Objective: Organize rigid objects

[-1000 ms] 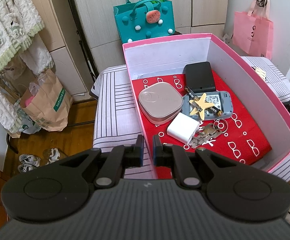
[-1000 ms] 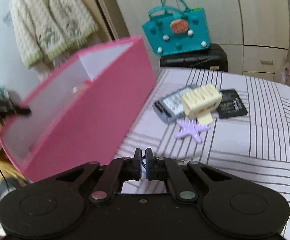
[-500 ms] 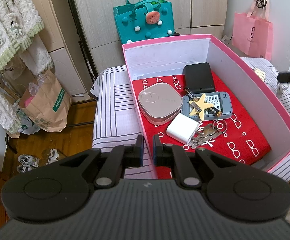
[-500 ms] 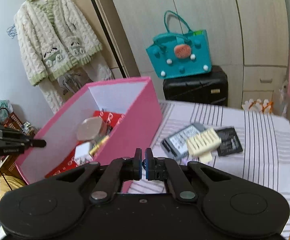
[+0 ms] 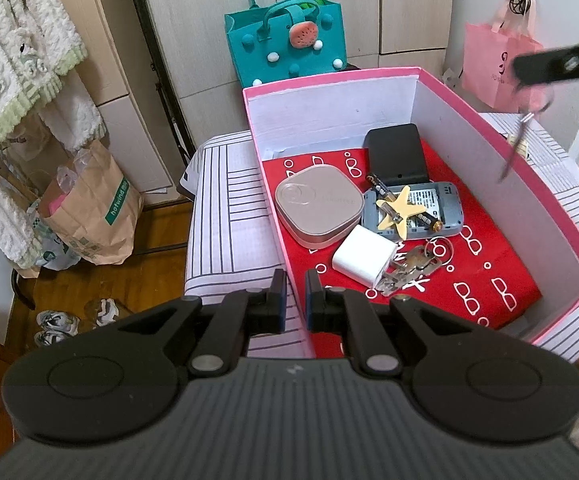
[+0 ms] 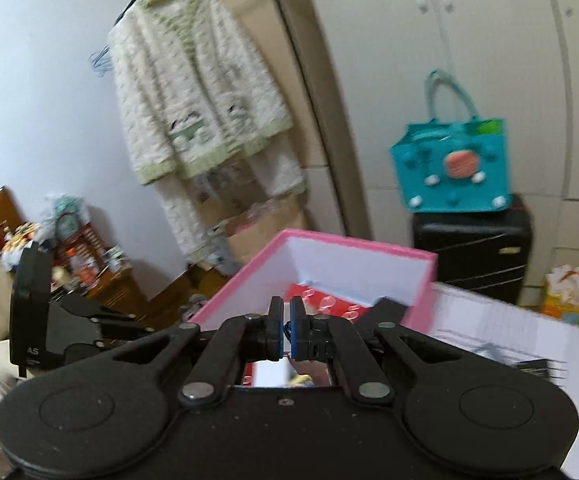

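Two tongs share one job. The left tongs (image 5: pixel 297 300) are pressed together on the near wall of the pink box (image 5: pixel 449 128), pinching the cardboard, presumably to keep the light box from sliding on the striped bench (image 5: pixel 229 216) while things are dropped in. The right tongs (image 6: pixel 285 328) are closed on the top of a thin metal piece on a ring (image 5: pixel 523 136). It is too blurred to name. It dangles freely at the box's right-hand rim, high enough to clear the wall, and is not yet inside.

Several items already lie on the red patterned lining (image 5: pixel 489 280):
- a rounded beige case (image 5: pixel 317 208)
- a black slab (image 5: pixel 395 152)
- a grey device (image 5: pixel 445 208) with a yellow star (image 5: pixel 399 210) lying on it
- a white plug block (image 5: pixel 363 260)
- a bunch of keys (image 5: pixel 413 266)

The open red area to the right looks like the natural landing spot.
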`<state>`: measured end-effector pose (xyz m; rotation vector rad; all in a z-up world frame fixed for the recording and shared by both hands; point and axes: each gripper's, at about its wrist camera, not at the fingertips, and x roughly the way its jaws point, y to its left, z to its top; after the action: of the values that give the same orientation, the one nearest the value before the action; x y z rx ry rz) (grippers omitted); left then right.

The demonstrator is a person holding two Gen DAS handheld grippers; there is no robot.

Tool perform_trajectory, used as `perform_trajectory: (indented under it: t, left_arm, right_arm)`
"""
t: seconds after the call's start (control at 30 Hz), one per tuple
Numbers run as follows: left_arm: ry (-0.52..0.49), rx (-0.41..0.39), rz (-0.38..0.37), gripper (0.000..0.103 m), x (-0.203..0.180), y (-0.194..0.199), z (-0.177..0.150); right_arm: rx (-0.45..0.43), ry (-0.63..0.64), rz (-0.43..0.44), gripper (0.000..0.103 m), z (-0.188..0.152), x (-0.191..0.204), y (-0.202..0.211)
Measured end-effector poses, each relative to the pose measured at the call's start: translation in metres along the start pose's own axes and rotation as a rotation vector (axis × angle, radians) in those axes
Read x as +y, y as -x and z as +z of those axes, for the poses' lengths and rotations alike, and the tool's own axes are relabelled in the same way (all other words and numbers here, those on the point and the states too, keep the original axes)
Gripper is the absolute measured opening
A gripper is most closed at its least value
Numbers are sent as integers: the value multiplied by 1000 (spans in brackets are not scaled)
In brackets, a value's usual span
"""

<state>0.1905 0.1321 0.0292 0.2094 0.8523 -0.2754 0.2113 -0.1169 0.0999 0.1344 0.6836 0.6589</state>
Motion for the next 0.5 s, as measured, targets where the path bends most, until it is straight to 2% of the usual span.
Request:
perform_trajectory:
  t: [0.17, 0.27, 0.4, 0.5]
  left_arm:
    - [-3, 4, 6, 8, -1, 0, 0]
    - [-2, 4, 4, 8, -1, 0, 0]
    - [-6, 1, 2, 8, -2, 0, -1]
    - [10, -2, -8, 8, -1, 2, -2]
  right_arm:
    - [112, -44, 45, 4, -14, 1, -51]
    - [139, -52, 50, 4, -22, 0, -66]
    - [157, -49, 79, 7, -27, -1, -57]
    - [136, -16, 47, 11, -29, -2, -33]
